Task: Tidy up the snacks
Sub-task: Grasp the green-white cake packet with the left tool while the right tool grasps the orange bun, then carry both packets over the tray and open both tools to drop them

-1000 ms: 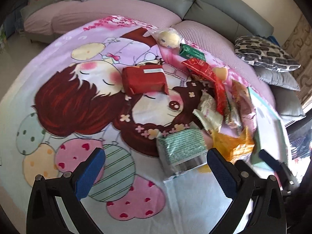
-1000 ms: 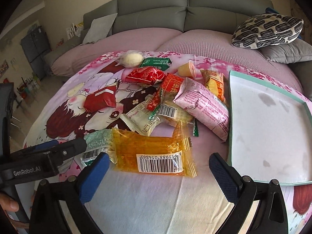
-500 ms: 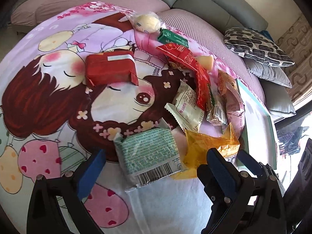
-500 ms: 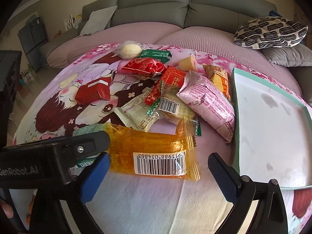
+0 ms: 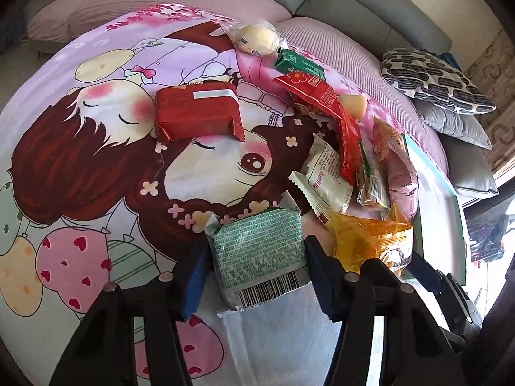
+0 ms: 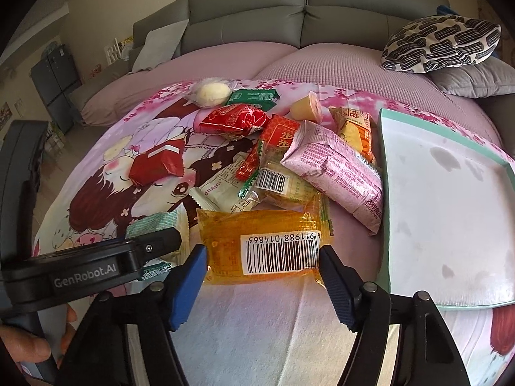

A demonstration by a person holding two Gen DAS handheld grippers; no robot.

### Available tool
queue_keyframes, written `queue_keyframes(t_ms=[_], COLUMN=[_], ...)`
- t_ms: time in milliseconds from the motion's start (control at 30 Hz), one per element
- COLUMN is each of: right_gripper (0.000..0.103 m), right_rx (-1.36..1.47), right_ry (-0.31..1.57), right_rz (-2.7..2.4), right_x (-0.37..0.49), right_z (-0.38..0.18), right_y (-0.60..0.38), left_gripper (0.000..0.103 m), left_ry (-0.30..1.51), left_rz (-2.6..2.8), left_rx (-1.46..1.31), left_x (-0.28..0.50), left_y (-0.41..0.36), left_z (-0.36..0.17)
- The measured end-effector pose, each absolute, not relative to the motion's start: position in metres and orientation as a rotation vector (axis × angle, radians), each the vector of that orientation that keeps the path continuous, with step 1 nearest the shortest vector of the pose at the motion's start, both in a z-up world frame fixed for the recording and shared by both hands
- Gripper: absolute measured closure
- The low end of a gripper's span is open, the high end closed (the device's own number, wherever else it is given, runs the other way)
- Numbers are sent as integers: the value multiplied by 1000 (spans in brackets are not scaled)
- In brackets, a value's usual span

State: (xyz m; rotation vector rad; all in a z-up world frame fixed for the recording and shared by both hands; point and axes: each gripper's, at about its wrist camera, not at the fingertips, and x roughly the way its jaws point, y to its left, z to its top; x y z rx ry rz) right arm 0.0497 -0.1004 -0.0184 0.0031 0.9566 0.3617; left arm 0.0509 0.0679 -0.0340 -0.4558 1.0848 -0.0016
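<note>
Left gripper: clamped on the green packet, one blue pad pressed to each side of it, barcode end nearest the camera.
Right gripper: closed around the orange packet, pads touching both short ends (barcode facing up).
Hand: at the lower left of the right wrist view, wrapped around the left gripper's black handle.
Blanket: a cartoon girl print, spread over the bed; both packets lie on it, side by side.
Tray: white with a teal rim, just to the right of the orange packet.
Pile: just beyond the two packets, overlapping one another: a cream packet, a pink packet, a clear wrapper with a barcode.
Red packet: apart from the pile, to the left, on the girl's face.
Far edge: a round bun in clear wrap, with a green box just beside it and a small yellow cup on its side.
Background: a grey sofa and a patterned cushion.
</note>
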Motion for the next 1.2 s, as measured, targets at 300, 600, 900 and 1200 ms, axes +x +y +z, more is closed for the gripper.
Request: queue_keyframes(t_ms=[300,600,900,1200], right_gripper=[33,33,33,33], right_rx=[55,140,201,249], right_ry=[937,878,803,756], right_rz=[386,423,315,0], right_x=[48,42,40,41], right_z=[-11,7,27,29], right_y=[-108,-121,-164,-258], left_gripper=[45,45,45,45], left_ry=[1027,934,900,896], left_rz=[26,13,-73,-277], left_rx=[-496,-511,-482,-415], left_x=[42,39,52,83], left_y=[80,83,47,-36], left_z=[-13,24,47,70])
